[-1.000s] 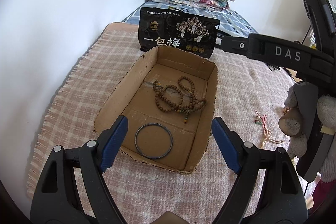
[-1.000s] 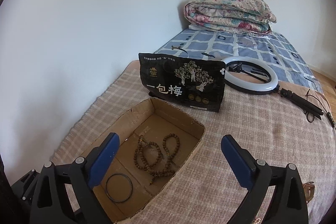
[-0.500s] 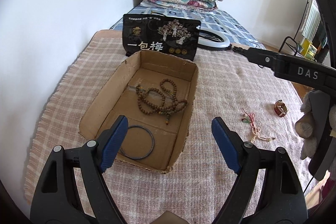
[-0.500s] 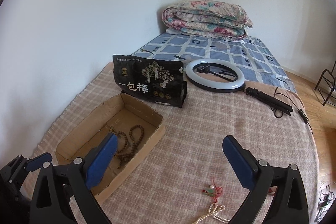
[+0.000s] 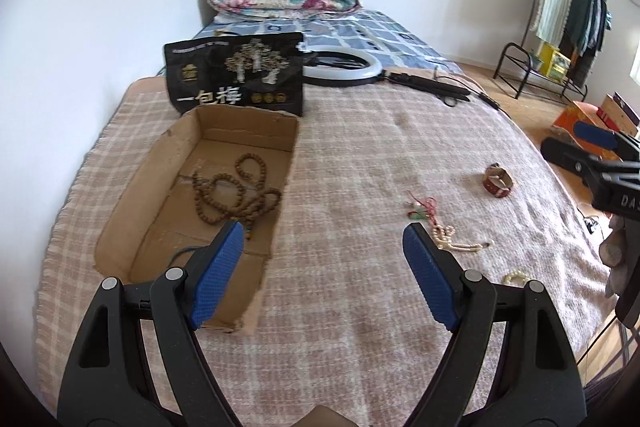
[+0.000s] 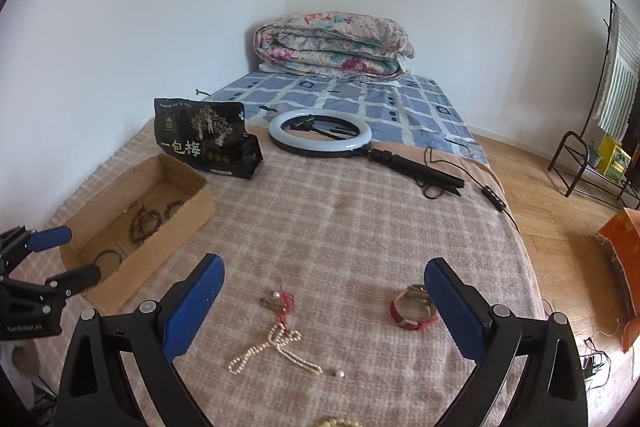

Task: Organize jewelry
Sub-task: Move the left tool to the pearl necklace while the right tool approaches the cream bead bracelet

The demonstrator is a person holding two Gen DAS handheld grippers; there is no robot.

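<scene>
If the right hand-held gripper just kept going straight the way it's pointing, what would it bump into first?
Probably the bare checked blanket. The right hand-held gripper stands open and empty, tilted downward. The red-corded charm and the pearl string lie nearer and lower in its view, likely under that line, though depth is hard to judge.

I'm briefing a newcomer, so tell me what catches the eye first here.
A cardboard box at the left of the plaid blanket holds a brown bead strand. Loose on the blanket to its right lie a pearl necklace and a red bracelet. Behind stand a black snack bag and a ring light.
</scene>
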